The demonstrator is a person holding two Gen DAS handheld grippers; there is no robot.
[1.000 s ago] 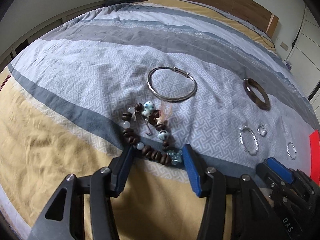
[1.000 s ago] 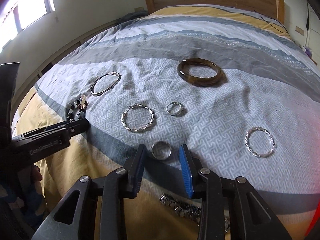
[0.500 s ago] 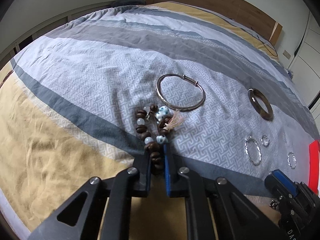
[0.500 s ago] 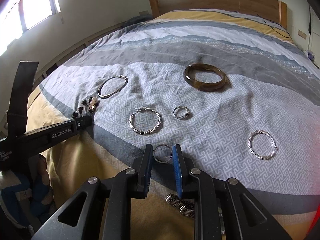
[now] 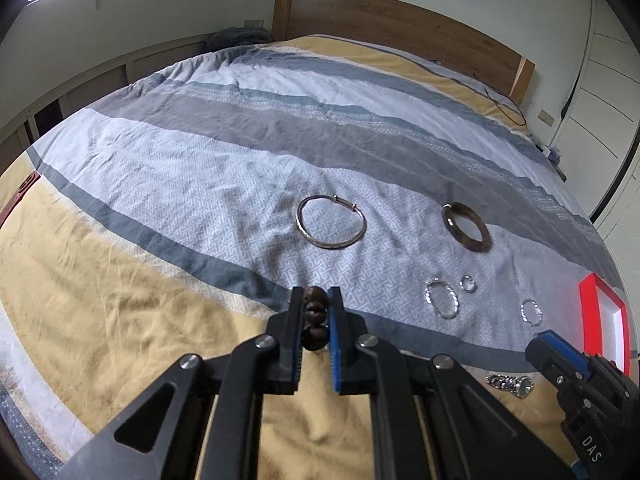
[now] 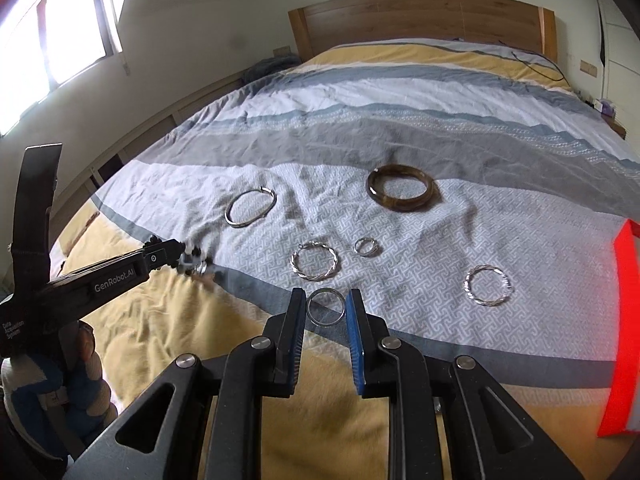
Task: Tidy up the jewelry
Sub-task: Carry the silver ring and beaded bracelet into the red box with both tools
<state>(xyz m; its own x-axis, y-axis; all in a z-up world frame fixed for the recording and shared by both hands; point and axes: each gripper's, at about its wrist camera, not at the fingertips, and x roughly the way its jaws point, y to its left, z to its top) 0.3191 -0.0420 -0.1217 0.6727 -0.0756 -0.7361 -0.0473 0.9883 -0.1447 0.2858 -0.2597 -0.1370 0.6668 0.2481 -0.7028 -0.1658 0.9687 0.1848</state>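
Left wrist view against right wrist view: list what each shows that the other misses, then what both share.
Only the left wrist view: the watch on the yellow stripe, and brown beads close up in the left gripper.
Only the right wrist view: the ring clamped in the right gripper, and the window.
Both: silver bangle, brown bangle, two twisted hoops, small ring, red box.
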